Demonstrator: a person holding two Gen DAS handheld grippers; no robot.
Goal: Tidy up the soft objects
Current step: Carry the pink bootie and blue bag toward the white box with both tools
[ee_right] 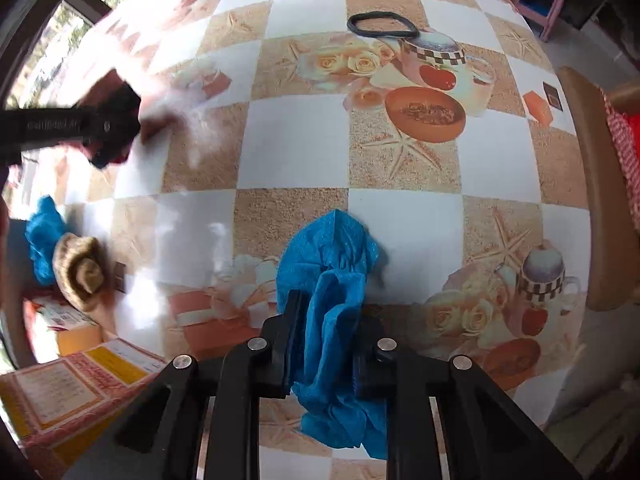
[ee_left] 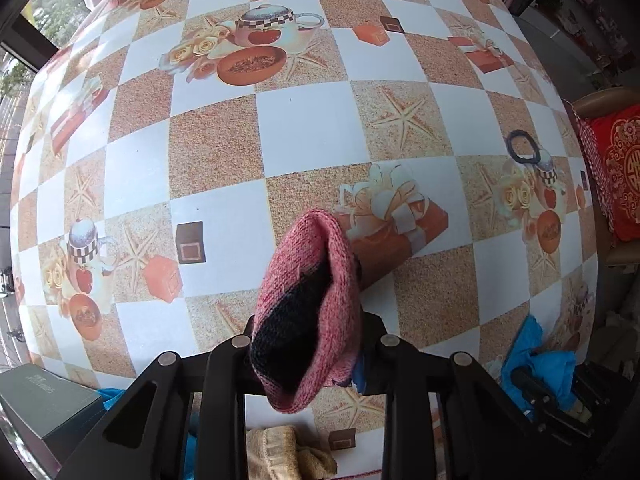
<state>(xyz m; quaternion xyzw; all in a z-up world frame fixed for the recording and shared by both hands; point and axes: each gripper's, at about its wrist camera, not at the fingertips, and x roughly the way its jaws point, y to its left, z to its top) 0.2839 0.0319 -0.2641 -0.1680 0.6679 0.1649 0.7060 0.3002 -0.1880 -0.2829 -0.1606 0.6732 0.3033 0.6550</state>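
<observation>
Both your grippers are clamped on soft things above the checked table.

Your left gripper [ee_left: 308,344] pinches a pink knitted piece with a black inside [ee_left: 308,304], its jaws pressed against the knit, and the piece stands up between them over the tablecloth [ee_left: 304,128]. Your right gripper [ee_right: 326,344] is closed on a crumpled blue cloth [ee_right: 332,300], which bunches between the jaws and spills out in front of and behind them. A beige knitted piece [ee_right: 78,272] lies at the left table edge, touching another blue bundle [ee_right: 42,236]. A black elastic loop [ee_right: 382,24] lies flat, well apart, at the far side of the table. A printed yellow box [ee_right: 68,392] sits at the near left corner.
</observation>
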